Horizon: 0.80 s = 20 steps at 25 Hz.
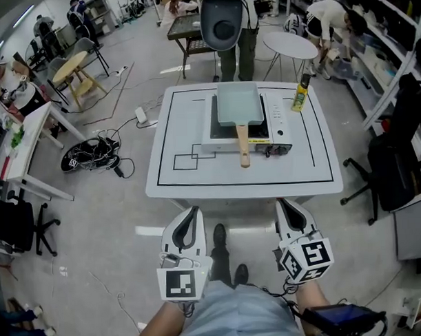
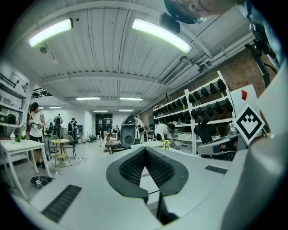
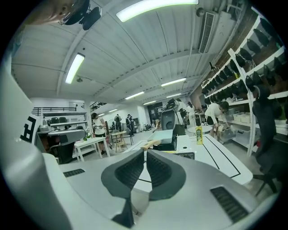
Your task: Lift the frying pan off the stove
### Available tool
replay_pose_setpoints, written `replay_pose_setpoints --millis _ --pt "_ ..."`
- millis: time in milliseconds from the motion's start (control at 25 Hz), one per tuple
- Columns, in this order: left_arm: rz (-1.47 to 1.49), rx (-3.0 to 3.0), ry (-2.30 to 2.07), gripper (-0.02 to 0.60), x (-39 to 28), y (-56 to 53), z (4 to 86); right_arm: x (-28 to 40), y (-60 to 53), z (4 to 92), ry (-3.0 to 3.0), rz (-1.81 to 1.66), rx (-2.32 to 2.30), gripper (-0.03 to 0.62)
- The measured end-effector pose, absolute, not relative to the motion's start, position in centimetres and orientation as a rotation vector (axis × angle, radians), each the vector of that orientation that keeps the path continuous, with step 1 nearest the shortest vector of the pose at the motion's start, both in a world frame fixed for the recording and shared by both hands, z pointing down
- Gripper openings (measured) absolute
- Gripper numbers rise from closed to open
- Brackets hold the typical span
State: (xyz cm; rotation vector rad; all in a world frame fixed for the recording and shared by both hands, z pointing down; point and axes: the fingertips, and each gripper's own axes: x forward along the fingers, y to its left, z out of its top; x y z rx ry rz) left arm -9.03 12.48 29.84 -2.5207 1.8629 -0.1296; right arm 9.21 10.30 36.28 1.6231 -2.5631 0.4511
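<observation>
The left hand-held gripper (image 1: 192, 216) and the right hand-held gripper (image 1: 286, 208) are hovering side by side just short of the near edge of the bench (image 1: 176, 173), each with its jaws pressed together on nothing. Open bench surface is lying between that edge and the one portable gas stove (image 1: 274, 131). One rectangular frying pan (image 1: 239, 103) is sitting on the stove, its wooden handle (image 1: 243, 146) pointing toward the person. One yellow bottle (image 1: 301, 93) is standing just right of the stove.

A yellow bottle (image 1: 301, 93) stands on the white table (image 1: 185, 123), cables (image 1: 89, 154) heaped on the floor nearby
</observation>
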Motion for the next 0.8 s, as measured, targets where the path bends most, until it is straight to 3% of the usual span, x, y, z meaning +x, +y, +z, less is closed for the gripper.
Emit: replay_pose_setpoints --millis 360,800 --pt "-0.162 -2.587 1.870 0.018 -11.5 -1.1 32.4 8.7 -1.3 38.2 -2.481 0.510 1.696 0.051" --pt "-0.026 -2.617 1.691 0.018 -12.6 -12.3 27.5 7.4 -11.6 33.4 -2.471 0.425 1.863 0.051"
